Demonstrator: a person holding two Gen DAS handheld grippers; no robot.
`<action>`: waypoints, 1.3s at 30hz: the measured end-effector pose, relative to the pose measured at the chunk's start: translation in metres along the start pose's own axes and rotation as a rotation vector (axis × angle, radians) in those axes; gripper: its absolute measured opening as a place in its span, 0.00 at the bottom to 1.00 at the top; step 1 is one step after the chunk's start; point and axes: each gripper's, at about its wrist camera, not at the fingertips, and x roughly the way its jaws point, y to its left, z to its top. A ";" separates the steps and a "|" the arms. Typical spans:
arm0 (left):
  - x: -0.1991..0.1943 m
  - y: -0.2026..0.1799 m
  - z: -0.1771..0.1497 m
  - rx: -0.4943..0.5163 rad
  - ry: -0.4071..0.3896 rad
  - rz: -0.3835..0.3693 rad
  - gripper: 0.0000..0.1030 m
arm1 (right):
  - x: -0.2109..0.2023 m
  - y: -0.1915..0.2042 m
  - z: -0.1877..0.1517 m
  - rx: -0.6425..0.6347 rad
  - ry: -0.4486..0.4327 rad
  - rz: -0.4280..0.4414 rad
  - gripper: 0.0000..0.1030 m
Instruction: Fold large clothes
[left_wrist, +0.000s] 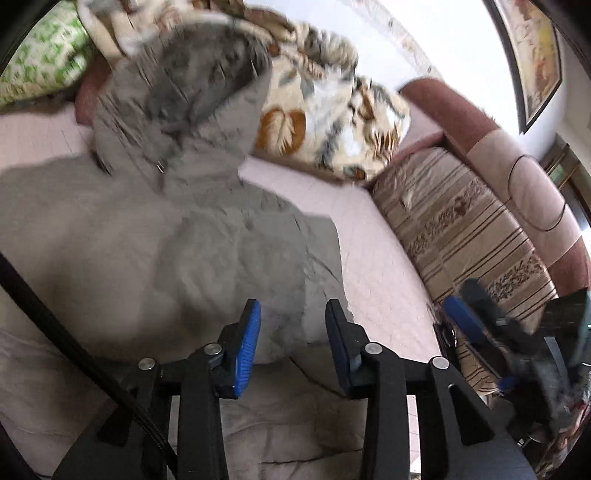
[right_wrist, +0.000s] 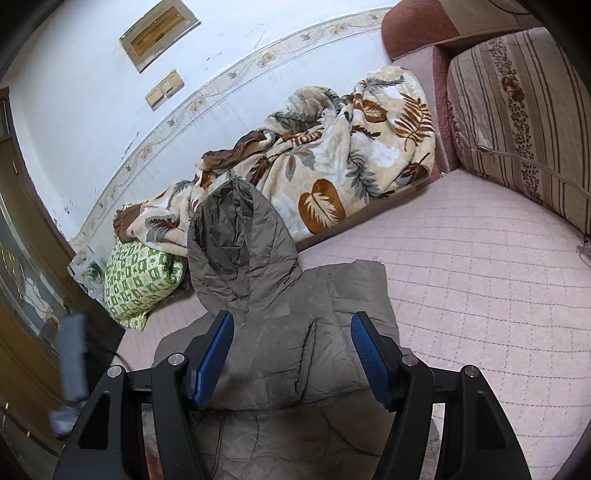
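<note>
A grey-brown hooded padded jacket lies spread on the pink quilted bed cover, hood toward the wall. In the right wrist view the jacket shows a side folded over its middle, with the hood pointing at the blanket. My left gripper is open and empty, hovering over the jacket's lower part. My right gripper is open and empty above the jacket's body. The right gripper also shows in the left wrist view, at the right edge, blurred.
A leaf-patterned blanket is bunched along the wall. A green-and-white pillow lies left of the hood. A striped cushion and the pink headboard bound the bed on the right. A wooden door stands at left.
</note>
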 end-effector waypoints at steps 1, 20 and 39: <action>-0.009 0.007 0.004 -0.001 -0.020 0.008 0.39 | 0.003 0.003 -0.001 -0.011 0.006 0.000 0.69; -0.039 0.209 0.005 -0.104 0.004 0.485 0.44 | 0.168 0.025 -0.070 -0.274 0.440 -0.220 0.64; -0.057 0.142 0.020 0.059 -0.162 0.504 0.54 | 0.134 0.063 -0.048 -0.256 0.277 -0.095 0.66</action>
